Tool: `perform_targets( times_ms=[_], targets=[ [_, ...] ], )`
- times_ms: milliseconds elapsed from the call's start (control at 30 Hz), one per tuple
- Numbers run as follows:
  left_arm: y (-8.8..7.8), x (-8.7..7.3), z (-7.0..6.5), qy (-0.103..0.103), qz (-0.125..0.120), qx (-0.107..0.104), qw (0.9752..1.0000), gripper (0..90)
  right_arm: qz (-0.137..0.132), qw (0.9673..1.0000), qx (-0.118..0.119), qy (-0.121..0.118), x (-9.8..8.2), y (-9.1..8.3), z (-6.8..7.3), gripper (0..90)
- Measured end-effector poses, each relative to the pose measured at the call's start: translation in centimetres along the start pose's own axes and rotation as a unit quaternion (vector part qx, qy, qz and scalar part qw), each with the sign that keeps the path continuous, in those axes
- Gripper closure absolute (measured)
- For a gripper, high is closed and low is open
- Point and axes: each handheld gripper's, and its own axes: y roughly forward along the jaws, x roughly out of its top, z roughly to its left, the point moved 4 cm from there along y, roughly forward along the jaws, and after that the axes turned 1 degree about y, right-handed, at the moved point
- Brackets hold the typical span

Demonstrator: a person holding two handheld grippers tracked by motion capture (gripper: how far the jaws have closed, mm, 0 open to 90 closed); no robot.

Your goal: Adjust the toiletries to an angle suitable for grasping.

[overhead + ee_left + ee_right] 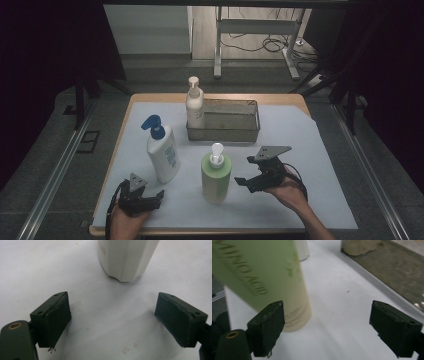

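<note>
A green pump bottle (216,176) stands upright near the table's front middle; in the right gripper view the green bottle (262,280) looms just ahead to the left. My right gripper (243,171) is open, a short way right of it, jaws pointing left; its jaws (325,327) hold nothing. A white bottle with a blue pump (162,151) stands left of centre. My left gripper (161,196) rests open at the front left, just below that bottle, whose white base (126,260) lies ahead of the wide-apart jaws (112,322). A cream pump bottle (194,105) stands in the metal basket's left end.
The grey metal basket (231,120) sits at the back centre of the white sheet (300,150) covering the table. Bare sheet lies to the right. Beyond the table are a desk frame (255,30) and cables on the floor.
</note>
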Motion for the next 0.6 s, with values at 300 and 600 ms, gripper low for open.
perform_targets(
  times_ms=[300,600],
  targets=[
    [0.0,0.0,0.0,0.001,0.0,0.0,1.0,13.0,0.003,0.9994,0.021,-0.026,0.7,0.5,2.6,5.1],
    [0.0,0.0,0.0,0.0,0.0,0.0,1.0,13.0,0.003,0.9987,0.032,-0.04,1.8,1.2,4.1,0.3]
  ],
)
